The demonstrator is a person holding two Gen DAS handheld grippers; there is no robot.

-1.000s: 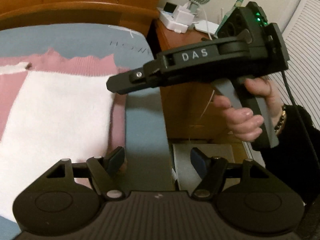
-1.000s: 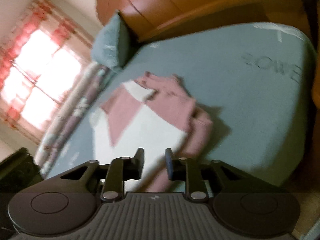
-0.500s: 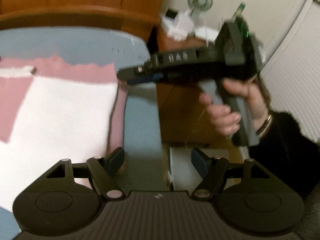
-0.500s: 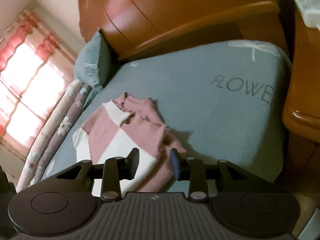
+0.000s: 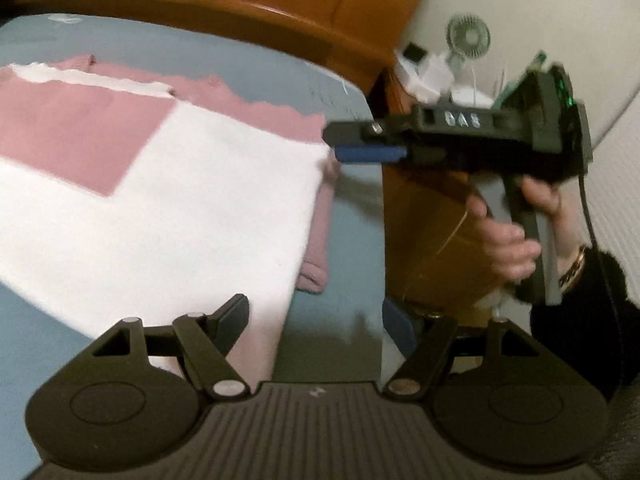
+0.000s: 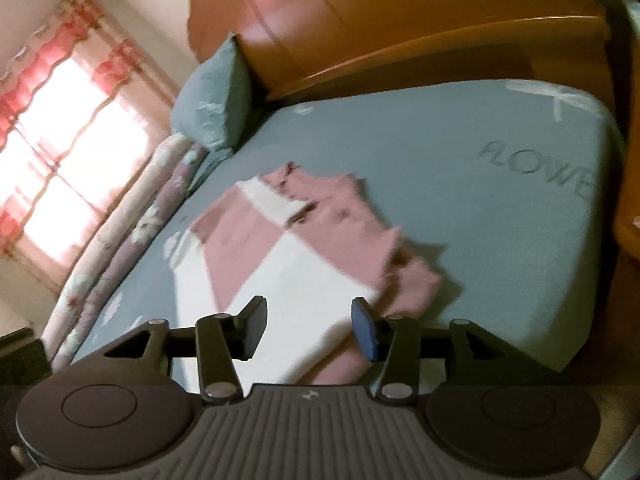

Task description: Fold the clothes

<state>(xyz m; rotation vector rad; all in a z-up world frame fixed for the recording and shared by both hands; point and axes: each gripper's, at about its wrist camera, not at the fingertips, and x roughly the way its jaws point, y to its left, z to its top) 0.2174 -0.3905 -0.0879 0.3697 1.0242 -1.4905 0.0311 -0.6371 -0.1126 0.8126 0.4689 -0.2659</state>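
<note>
Both grippers empty above a folded sweater on the bed

The left gripper (image 5: 318, 320) stands wide apart, holding nothing; the right gripper (image 6: 310, 326) is opening, nothing between its jaws. Beyond them the pink-and-white sweater (image 6: 296, 252) lies folded on the blue bed sheet (image 6: 460, 184), the wooden headboard (image 6: 400, 28) behind.

1. Left wrist camera looks down close over the bed's (image 5: 348, 240) edge, toward the nightstand (image 5: 424, 216).
2. Right wrist camera looks from farther back toward the headboard (image 6: 400, 20).
3. Both show the sweater (image 5: 180, 200) (image 6: 304, 252).
</note>
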